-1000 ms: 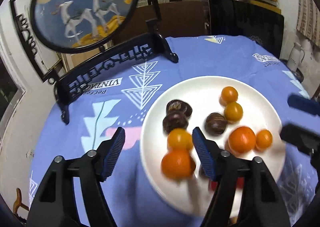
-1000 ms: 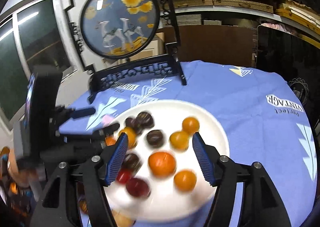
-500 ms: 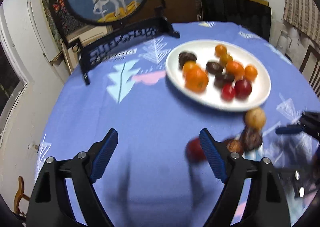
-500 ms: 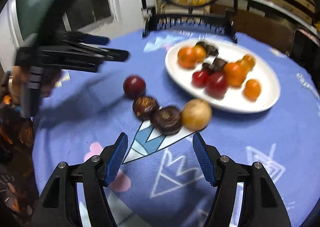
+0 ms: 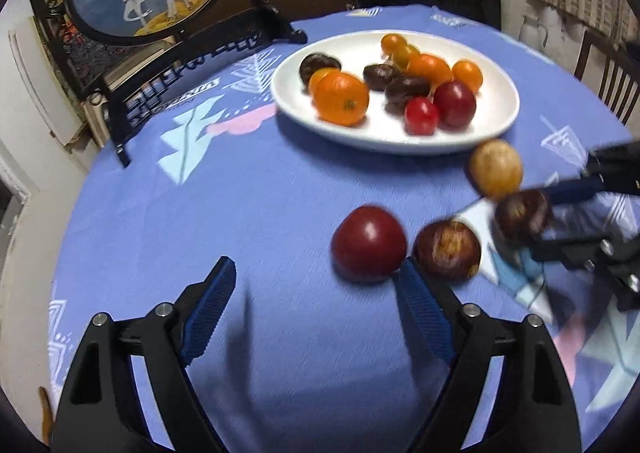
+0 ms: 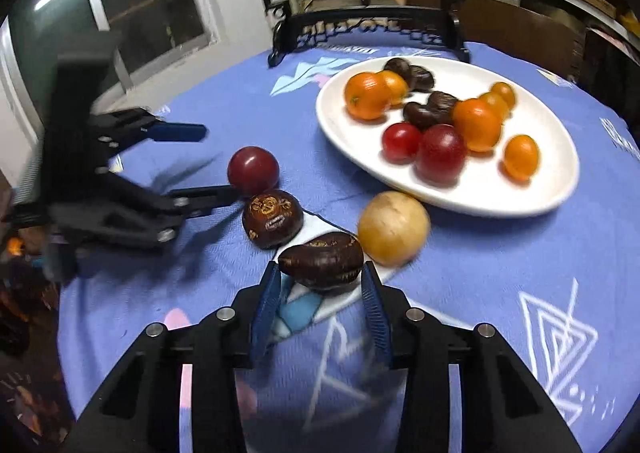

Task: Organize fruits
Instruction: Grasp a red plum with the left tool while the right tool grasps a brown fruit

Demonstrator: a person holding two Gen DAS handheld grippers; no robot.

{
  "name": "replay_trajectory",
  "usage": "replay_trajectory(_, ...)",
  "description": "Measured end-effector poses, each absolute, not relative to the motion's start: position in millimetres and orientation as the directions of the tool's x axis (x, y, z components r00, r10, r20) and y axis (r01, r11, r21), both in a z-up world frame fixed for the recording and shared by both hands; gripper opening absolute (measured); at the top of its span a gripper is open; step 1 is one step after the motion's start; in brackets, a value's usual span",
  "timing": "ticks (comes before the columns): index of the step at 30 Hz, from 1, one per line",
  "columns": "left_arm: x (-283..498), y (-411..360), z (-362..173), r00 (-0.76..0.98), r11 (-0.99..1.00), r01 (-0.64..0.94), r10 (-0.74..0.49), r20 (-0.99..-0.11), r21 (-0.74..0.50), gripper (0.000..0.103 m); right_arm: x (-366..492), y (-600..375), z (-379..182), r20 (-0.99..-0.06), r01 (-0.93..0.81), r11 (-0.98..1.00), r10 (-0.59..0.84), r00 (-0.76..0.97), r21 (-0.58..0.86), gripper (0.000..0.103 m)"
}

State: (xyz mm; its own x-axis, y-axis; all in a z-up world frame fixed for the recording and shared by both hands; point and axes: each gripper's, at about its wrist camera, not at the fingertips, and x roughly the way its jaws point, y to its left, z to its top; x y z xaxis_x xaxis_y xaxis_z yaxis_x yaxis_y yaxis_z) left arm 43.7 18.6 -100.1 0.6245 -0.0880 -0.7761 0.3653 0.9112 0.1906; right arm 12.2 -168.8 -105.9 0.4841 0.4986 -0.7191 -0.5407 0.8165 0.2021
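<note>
My right tongs (image 6: 320, 283) are closing around a dark chestnut (image 6: 322, 259); my left tongs (image 5: 316, 285) gape wide, empty, beside a red plum (image 5: 368, 242).

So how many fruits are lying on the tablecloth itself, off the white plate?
4. A dark red plum farthest left, a round brown fruit next to it, an elongated dark brown one between the right gripper fingers, and a tan one nearest the plate.

Left hand-held gripper (image 5: 312, 289), right hand-held gripper (image 6: 320, 285): black frames, blue ribbed pads (image 6: 266, 307), silver screws.
</note>
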Motion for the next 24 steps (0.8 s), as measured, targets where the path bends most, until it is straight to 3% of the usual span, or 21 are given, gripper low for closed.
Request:
replay_trajectory(2,51,12,-104,0.613,0.906,0.384,-0.108,-0.783,0.176,0.078,12,-177,-107,-0.709,-0.523,0.821,0.508,0.489,0.228,0.042)
replay_trajectory(5,61,6,-108,0.586,0.907,0.399,-0.14,-0.798,0.133,0.06,13,-184,-108,-0.696,-0.505,0.822,0.525,0.49,0.265,0.042)
replay_trajectory(6,62,5,-108,0.57,0.907,0.408,-0.161,-0.805,0.107,0.038,14,-185,-108,-0.693,-0.502,0.821,0.529,0.49,0.273,0.042)
replay_trajectory(13,45,2,-100,0.583,0.912,0.387,-0.128,-0.802,0.136,0.039,7,-185,-101,-0.67,-0.513,0.813,0.545,0.504,0.275,0.037)
replay_trajectory(18,28,3,-76,0.64,0.92,0.359,-0.12,-0.759,0.157,0.039,7,-176,-108,-0.72,-0.509,0.832,0.491,0.49,0.221,0.033)
replay_trajectory(23,20,6,-70,0.65,0.93,0.332,-0.103,-0.753,0.16,0.039,15,-176,-109,-0.735,-0.475,0.852,0.465,0.494,0.219,0.068)
replay_trajectory(24,20,8,-70,0.651,0.933,0.323,-0.099,-0.753,0.157,0.039,17,-174,-113,-0.754,-0.474,0.843,0.479,0.449,0.253,0.068)
